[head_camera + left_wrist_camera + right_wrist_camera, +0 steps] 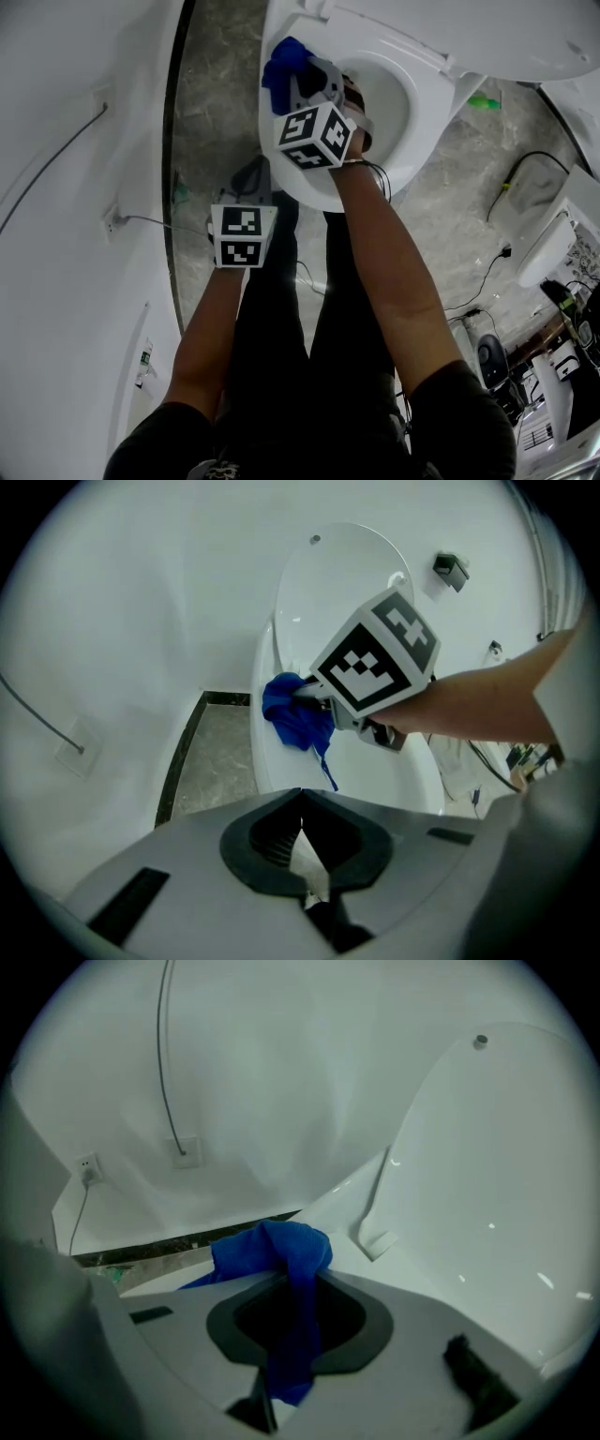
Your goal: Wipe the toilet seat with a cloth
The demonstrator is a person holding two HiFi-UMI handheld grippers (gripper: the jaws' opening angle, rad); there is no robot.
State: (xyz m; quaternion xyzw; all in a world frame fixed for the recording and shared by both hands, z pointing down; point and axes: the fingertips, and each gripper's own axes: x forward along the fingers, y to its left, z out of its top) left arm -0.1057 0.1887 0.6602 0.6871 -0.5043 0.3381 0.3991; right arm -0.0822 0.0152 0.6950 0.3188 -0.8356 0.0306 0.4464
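The white toilet seat (281,159) rings the bowl at the top of the head view, and its lid (487,37) is raised behind. My right gripper (298,82) is over the seat's far left part, shut on a blue cloth (281,66) that bunches at its tips. In the right gripper view the cloth (281,1251) runs down between the jaws, with the lid (487,1176) to the right. My left gripper (251,176) hangs by the bowl's near left side, shut and holding nothing. The left gripper view shows its jaws (300,797) closed, with the cloth (295,719) on the seat rim (267,771) ahead.
A white wall (75,187) with a socket (112,221) and cable stands at the left. Grey marble floor (211,131) lies between wall and toilet. Right of the bowl are a green item (484,101), black cables (487,272) and another white fixture (544,248).
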